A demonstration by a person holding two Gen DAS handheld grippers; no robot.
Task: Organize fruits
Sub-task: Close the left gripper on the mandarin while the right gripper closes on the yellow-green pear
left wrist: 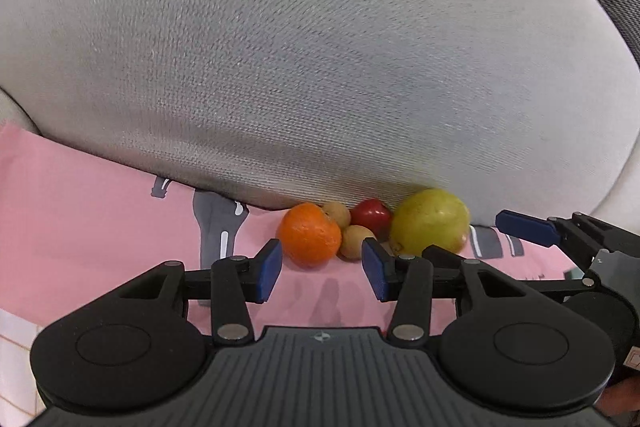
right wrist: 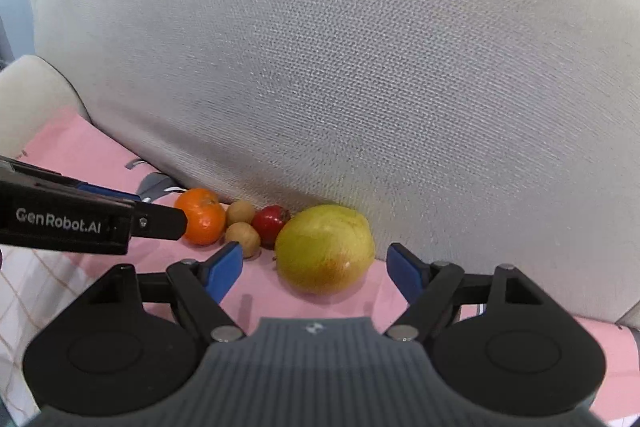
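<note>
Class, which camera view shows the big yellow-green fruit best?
The right wrist view: the yellow-green fruit sits large and unobstructed between the open jaws. In the left wrist view it looks smaller, off-centre, its lower edge hidden.

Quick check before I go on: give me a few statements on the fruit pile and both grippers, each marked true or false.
1. The fruits lie on a pink cloth against a grey cushion. True.
2. The right gripper is shut on the orange. False: its fingers are open and hold nothing; the yellow-green fruit lies just ahead of them.
3. The left gripper holds nothing. True.
4. There are three small brown fruits. False: two show, one behind the other.
5. The red fruit sits between the brown fruits and the yellow-green fruit. True.
</note>
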